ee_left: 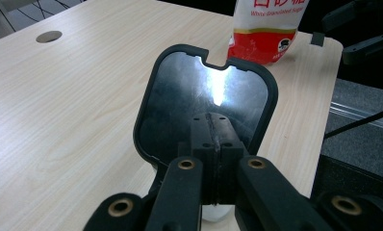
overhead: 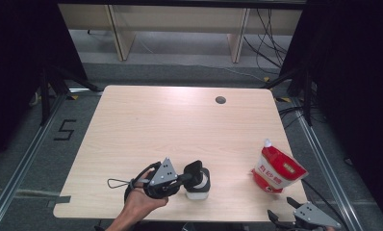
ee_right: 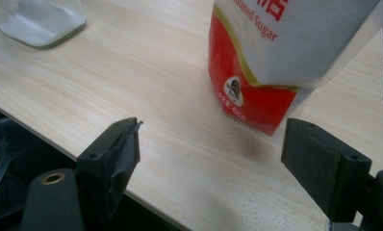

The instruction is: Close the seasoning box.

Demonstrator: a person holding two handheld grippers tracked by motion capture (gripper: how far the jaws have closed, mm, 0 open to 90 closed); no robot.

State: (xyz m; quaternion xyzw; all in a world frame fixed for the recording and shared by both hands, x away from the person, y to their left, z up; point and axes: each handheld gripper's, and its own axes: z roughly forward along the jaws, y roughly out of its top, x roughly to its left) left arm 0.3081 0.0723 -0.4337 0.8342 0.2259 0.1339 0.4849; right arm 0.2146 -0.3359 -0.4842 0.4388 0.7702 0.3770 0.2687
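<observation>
Black lid (ee_left: 206, 96), hinged up off the white container (overhead: 197, 188) at lower centre, is pinched by the left hand-held gripper (overhead: 187, 177). Right hand-held gripper (ee_right: 209, 163), jaws spread, probably takes the sugar pouch (overhead: 277, 169) at lower right next.

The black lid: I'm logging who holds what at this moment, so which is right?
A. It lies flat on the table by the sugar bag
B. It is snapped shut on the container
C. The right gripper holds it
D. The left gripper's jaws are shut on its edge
D: in the left gripper view the left gripper has its jaws closed together on the rim of the black lid, while the right gripper stands open, near the sugar bag.
</observation>
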